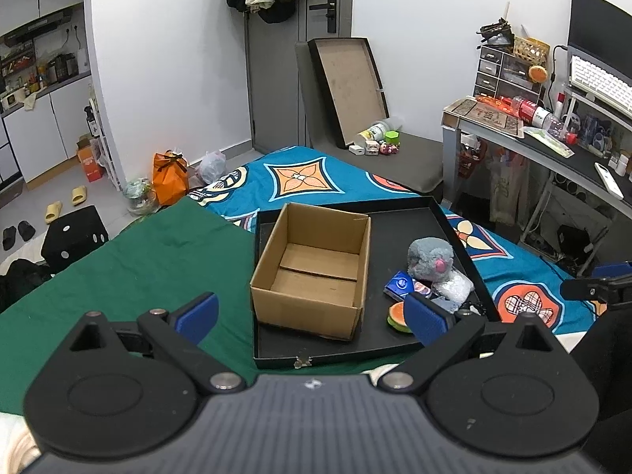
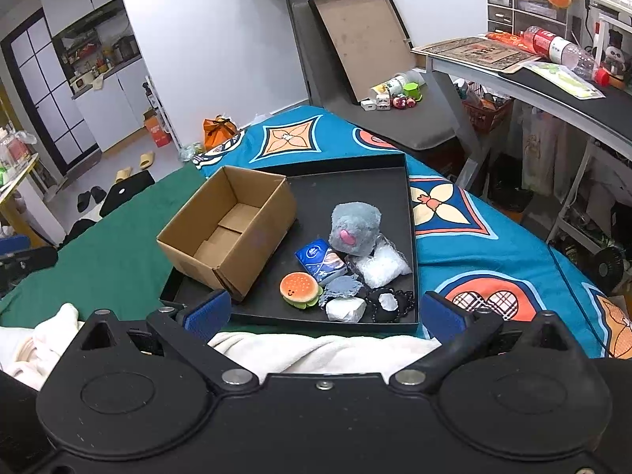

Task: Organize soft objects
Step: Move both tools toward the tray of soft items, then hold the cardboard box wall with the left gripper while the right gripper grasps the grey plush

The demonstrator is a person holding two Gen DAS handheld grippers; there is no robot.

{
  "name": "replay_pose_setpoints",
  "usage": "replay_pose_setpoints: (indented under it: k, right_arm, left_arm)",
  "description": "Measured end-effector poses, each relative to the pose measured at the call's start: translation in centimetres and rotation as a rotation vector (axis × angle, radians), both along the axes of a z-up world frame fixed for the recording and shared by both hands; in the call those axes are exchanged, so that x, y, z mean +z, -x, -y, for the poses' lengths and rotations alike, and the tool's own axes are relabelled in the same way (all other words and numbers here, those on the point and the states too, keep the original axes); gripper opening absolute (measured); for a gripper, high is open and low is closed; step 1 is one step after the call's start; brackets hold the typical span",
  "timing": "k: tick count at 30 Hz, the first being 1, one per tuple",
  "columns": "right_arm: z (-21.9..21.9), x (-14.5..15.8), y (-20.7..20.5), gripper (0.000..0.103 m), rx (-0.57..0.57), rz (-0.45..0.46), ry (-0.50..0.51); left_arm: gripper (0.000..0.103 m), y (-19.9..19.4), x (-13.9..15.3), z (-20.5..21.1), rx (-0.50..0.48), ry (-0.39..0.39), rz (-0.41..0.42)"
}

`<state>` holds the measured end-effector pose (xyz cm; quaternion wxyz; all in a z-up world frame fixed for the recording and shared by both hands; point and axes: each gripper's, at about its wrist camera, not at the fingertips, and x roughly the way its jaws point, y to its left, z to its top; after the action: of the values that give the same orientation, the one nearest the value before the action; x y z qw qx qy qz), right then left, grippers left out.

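An empty cardboard box (image 1: 316,272) (image 2: 229,229) stands in the left half of a black tray (image 1: 399,213) (image 2: 355,181) on the bed. To its right lie a grey plush (image 1: 429,257) (image 2: 355,229), a blue tissue pack (image 1: 399,285) (image 2: 320,258), a burger-shaped squishy (image 2: 300,289) (image 1: 399,318), a clear bubble bag (image 2: 381,264), a white wrapped lump (image 2: 347,310) and a black lace piece (image 2: 391,304). My left gripper (image 1: 312,318) is open, held near the tray's front edge. My right gripper (image 2: 326,314) is open too, just short of the tray, holding nothing.
A green cloth (image 1: 130,260) covers the bed's left side, a blue patterned sheet (image 2: 474,213) the right. A white blanket (image 2: 316,349) lies under the right gripper. A grey chair with a leaning tray lid (image 1: 347,87) and small toys stands behind; a cluttered desk (image 1: 553,138) is at right.
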<state>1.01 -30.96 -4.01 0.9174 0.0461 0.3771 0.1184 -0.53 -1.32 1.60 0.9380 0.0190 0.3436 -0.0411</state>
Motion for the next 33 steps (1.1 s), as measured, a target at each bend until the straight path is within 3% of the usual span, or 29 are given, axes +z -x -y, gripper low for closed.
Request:
replay_pose_setpoints:
  k: [19,33]
  right_arm:
    - [0.4,-2.8,-4.8,0.103,-0.009,0.017,-0.041]
    - [0.9,-6.3,-9.2,0.094,0.006,-0.074,-0.097]
  left_arm:
    - [0.099,-5.0,-3.3,-2.6,0.022,-0.004,-0.045]
    - [0.098,-9.5,-6.7,-2.9,0.040,-0.016,-0.094]
